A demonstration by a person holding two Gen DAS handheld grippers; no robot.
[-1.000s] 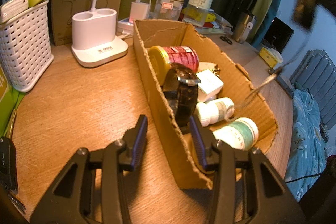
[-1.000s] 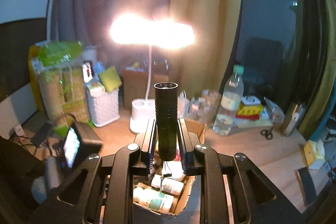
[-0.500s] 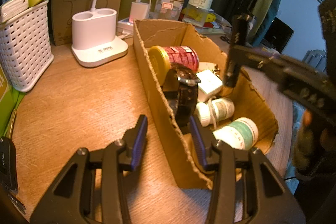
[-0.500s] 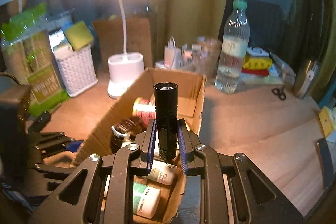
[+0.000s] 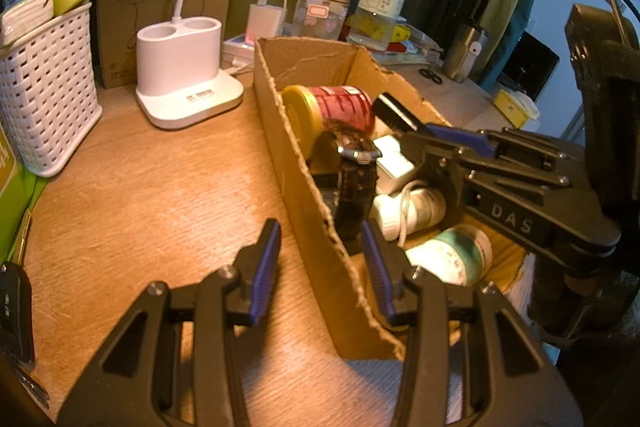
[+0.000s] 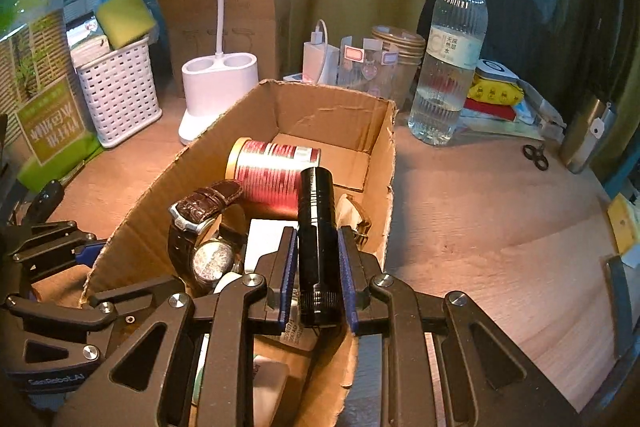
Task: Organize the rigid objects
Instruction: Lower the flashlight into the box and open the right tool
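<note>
My right gripper [image 6: 318, 251] is shut on a black flashlight [image 6: 317, 227] and holds it low over the open cardboard box [image 6: 344, 115]. In the box lie a red can [image 6: 276, 175], a brown-strapped watch [image 6: 200, 223], a white charger block and white pill bottles [image 5: 448, 255]. My left gripper [image 5: 320, 251] is open, its fingers straddling the box's left wall [image 5: 304, 195] near the front corner. The right gripper [image 5: 500, 179] with the flashlight [image 5: 396, 109] shows in the left wrist view, over the box.
A white lamp base [image 5: 184, 75], a white basket [image 5: 44, 87], a water bottle [image 6: 448, 59], a jar [image 6: 396, 63] and a charger stand behind the box. Small scissors [image 6: 536, 155] and a metal cup [image 6: 588, 135] are at right. A car key [image 5: 12, 311] lies at far left.
My right gripper has come down and forward with the flashlight, from high above the desk to low over the box. The left gripper has stayed put.
</note>
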